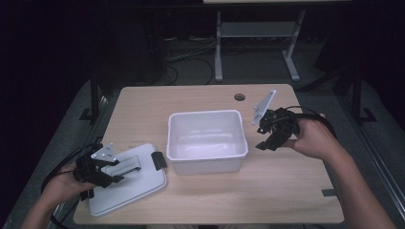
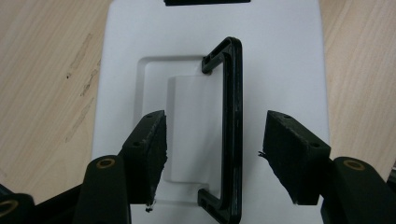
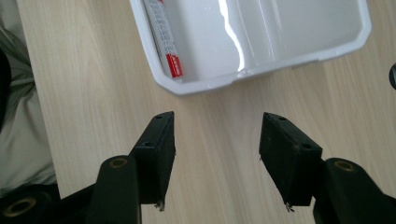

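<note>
A white plastic bin (image 1: 205,113) stands open at the middle of the wooden table (image 1: 286,191). Its white lid (image 1: 138,183) lies flat at the front left, with a black handle (image 1: 128,166) on top. My left gripper (image 1: 119,171) hovers over the lid. In the left gripper view its jaws (image 2: 212,149) straddle the handle (image 2: 232,116) with a gap on either side, so it is open. My right gripper (image 1: 260,138) is held just right of the bin, open with nothing in it. Its own view shows the jaws (image 3: 217,140) over bare wood near the bin's rim (image 3: 196,86). A white strip with a red end (image 3: 163,32) lies inside the bin.
A black latch (image 1: 159,160) sits on the lid's edge nearest the bin. There is a round cable hole (image 1: 239,97) at the table's back edge and a dark tab (image 1: 328,192) at its right edge. Beyond the table stands a white desk frame (image 1: 218,47) on a dark floor.
</note>
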Motion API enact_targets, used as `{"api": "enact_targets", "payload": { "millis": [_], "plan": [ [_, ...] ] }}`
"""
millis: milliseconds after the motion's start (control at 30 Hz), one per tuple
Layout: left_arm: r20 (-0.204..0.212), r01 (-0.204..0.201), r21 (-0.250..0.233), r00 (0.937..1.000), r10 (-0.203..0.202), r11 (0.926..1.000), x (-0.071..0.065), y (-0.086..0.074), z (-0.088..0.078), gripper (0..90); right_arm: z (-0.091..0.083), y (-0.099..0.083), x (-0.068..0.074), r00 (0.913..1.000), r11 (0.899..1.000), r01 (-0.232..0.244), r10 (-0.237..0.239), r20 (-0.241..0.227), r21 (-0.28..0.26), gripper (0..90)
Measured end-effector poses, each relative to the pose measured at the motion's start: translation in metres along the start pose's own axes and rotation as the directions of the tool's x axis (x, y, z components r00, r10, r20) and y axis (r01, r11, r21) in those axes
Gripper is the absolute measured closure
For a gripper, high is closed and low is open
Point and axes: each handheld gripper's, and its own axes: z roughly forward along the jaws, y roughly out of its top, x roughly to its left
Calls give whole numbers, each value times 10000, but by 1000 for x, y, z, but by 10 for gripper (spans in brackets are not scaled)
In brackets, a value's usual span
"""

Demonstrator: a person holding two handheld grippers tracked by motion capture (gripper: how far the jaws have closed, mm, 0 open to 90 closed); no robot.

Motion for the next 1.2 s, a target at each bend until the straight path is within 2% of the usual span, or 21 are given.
{"api": "enact_targets", "payload": {
  "millis": [300, 767, 1000, 1200],
  "plan": [
    [-74, -48, 67, 10000, 48, 10000, 0, 2, 0, 392, 4, -29, 4, 9988, 9988, -489, 490, 43, -66, 412],
    [-141, -42, -10, 9999, 42, 10000, -1, 3, 0, 414, 14, -56, 9, 9955, 9953, -947, 948, 32, -190, 389],
    [-111, -17, 20, 9999, 18, 10000, -2, 2, 3, 424, 26, -70, 15, 9936, 9933, -1128, 1128, 1, -234, 365],
    [-47, -119, 127, 9999, 119, 9998, -3, 2, 5, 476, 38, -80, 18, 9915, 9912, -1298, 1297, -72, -248, 357]
  ]
}}
